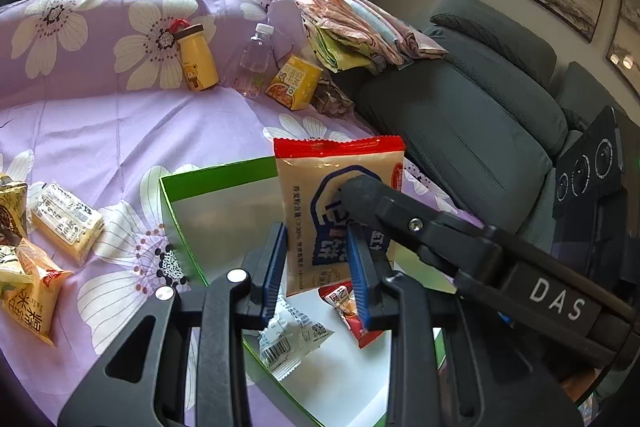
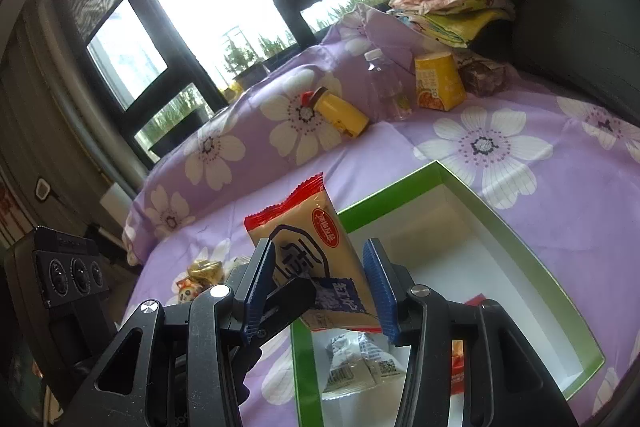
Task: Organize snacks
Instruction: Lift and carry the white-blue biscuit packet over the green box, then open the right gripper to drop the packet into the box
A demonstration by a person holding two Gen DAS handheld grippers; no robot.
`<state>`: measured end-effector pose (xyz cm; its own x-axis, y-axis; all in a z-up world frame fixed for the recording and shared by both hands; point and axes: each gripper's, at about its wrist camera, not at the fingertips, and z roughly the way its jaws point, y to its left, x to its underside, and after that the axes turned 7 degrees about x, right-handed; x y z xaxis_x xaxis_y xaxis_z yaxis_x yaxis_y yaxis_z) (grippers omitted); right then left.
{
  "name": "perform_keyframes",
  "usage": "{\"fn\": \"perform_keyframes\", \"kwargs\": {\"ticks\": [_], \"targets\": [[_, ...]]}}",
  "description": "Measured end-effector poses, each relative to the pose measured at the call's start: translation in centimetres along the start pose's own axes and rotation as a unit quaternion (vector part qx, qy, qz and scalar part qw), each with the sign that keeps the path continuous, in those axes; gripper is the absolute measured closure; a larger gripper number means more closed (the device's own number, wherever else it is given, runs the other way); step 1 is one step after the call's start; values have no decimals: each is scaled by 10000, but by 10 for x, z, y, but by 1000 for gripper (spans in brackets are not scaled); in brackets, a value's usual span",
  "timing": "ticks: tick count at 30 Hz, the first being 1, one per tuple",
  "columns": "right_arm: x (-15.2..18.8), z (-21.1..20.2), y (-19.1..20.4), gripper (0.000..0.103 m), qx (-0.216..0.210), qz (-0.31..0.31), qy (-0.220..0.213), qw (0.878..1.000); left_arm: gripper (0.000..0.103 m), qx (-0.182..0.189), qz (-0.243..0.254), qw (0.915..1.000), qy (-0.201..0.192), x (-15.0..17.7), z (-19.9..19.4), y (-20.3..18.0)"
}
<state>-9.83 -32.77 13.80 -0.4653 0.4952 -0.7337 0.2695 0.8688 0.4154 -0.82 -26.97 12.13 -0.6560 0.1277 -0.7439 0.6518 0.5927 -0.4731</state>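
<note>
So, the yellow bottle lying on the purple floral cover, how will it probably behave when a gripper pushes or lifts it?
The yellow bottle lies on its side and looks round, so a push would probably make it roll. Its surface looks smooth and hard, so the pads may slip a little. The soft purple cover beneath it would likely slow any rolling.

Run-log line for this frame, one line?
phase: placing | beige snack packet upright over green box | left gripper shut on it | right gripper around it, grip unclear | white packet and red packet in box
</note>
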Motion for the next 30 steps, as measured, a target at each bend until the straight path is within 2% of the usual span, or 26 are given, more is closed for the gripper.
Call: {"fn": "perform_keyframes", "kwargs": {"ticks": [7,25,28,30], "targets": [[-4,15,-19,54,117,245,243,9993,75,220,-349,9986,330,-6,25,11],[-2,43,-59,54,557,955,808,9906,75,92,-538,9932,1026,0,72,13],[0,45,-64,54,610,1060,893,9885,74,143,-713,9913,1096,3,77,16],[1,45,-65,54,708,1089,924,9872,74,193,-656,9914,1120,5,77,13]]}}
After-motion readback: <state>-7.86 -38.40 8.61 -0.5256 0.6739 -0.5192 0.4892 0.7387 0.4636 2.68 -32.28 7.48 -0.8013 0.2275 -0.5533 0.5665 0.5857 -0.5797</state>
